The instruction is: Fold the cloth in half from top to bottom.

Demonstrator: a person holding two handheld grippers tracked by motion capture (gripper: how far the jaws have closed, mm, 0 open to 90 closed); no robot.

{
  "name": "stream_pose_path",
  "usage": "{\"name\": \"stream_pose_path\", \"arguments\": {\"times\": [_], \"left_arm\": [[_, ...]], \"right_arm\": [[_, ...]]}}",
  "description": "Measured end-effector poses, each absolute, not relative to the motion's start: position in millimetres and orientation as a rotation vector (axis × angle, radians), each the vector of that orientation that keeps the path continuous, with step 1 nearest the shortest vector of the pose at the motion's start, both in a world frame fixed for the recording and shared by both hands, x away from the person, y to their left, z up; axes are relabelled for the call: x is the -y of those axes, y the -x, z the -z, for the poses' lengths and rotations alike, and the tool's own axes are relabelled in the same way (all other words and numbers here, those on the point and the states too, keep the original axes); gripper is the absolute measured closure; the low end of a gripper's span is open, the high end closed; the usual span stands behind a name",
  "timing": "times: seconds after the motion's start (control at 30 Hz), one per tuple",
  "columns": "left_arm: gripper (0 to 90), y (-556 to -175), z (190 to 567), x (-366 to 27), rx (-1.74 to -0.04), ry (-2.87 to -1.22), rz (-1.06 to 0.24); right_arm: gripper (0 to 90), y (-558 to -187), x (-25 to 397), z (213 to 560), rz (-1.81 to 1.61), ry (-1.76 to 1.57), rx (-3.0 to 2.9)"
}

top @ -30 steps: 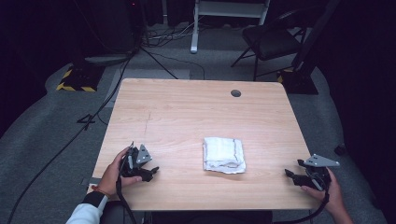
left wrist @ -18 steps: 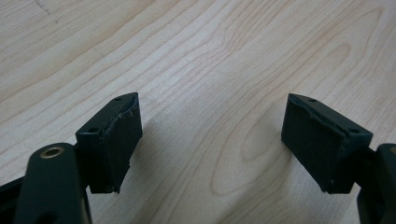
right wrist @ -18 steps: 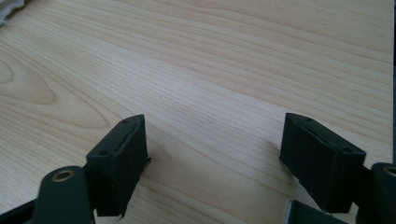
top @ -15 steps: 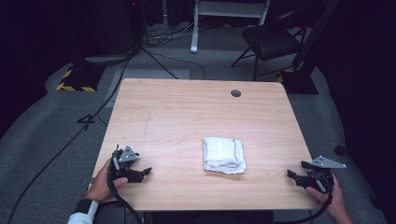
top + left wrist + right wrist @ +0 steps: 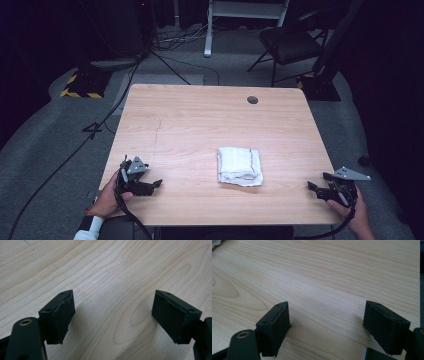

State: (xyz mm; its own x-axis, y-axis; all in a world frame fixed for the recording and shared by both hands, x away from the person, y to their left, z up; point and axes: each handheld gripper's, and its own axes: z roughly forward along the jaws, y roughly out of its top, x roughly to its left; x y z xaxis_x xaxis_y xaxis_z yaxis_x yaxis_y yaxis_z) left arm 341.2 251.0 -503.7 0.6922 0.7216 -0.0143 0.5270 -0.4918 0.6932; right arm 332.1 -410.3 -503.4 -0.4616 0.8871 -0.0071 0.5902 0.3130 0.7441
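Two black hand-held grippers sit low in the high view, one at each bottom corner of the pale rectangular wooden table [image 5: 215, 120]. Left gripper [image 5: 150, 186] is at the lower left of the frame, held in a hand [image 5: 107, 195] near the table's front edge, jaws spread wide over bare wood with nothing between them. Right gripper [image 5: 316, 189] is at the lower right, by the table's front right corner, jaws likewise spread apart and empty. Between them, slightly right of centre in the lower half of the frame, lies a folded white cloth [image 5: 240, 166], flat on the wood and well apart from both grippers.
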Motion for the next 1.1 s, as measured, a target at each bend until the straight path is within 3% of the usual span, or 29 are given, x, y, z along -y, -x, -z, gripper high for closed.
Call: {"name": "stream_pose_path", "arguments": {"times": [1.1], "left_arm": [[15.0,-343.3,503.8,-248.8,-0.972,-2.213,-0.373]], "right_arm": [[20.9,-333.1,410.7,503.6,-0.968,-1.304,-2.175]]}}
